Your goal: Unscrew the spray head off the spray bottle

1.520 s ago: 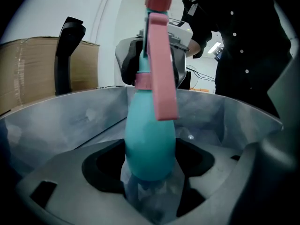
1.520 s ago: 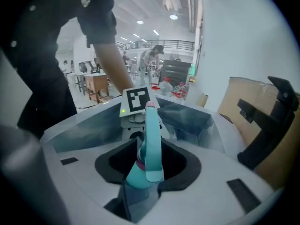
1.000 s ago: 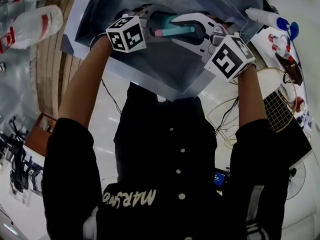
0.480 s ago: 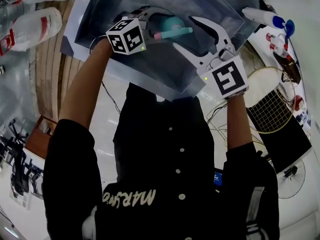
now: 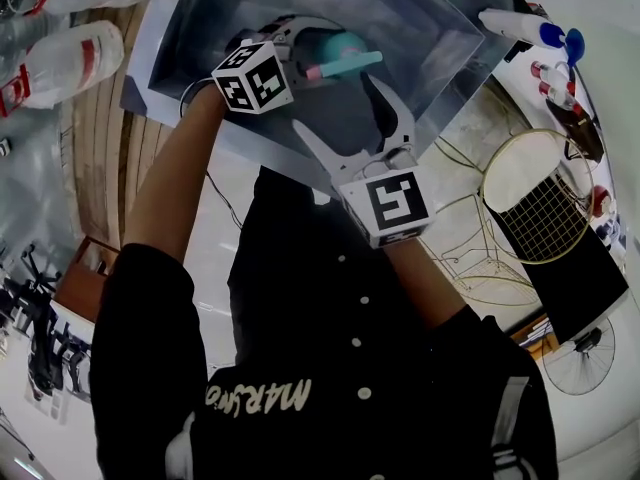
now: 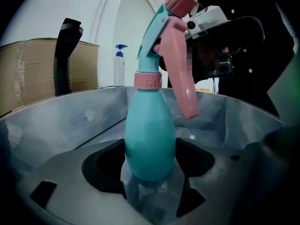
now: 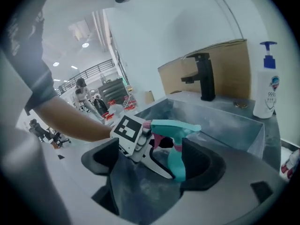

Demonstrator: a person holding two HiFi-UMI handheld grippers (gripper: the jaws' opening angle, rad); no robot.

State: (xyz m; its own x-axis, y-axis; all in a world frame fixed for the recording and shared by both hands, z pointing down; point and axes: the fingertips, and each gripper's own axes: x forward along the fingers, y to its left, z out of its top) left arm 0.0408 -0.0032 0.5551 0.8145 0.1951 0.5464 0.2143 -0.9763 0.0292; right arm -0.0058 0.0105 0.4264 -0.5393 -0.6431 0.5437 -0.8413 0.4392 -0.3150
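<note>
Right claw (image 5: 335, 103) retreated from bottle (image 6: 149, 139) | jaws just opened, empty | over sink rim (image 5: 260, 153)

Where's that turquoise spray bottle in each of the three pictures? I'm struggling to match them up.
Head view: spray bottle top centre, seen from above.
Left gripper view: dead centre, upright, large.
Right gripper view: centre, small, farther off.
Shared landmark: the white pump bottle with a blue top, in all three.

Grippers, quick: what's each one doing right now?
Left gripper: jaws closed on the spray bottle, low on its teal body.
Right gripper: jaws open, have just been opening, gripping nothing; the bottle lies beyond them.
</note>
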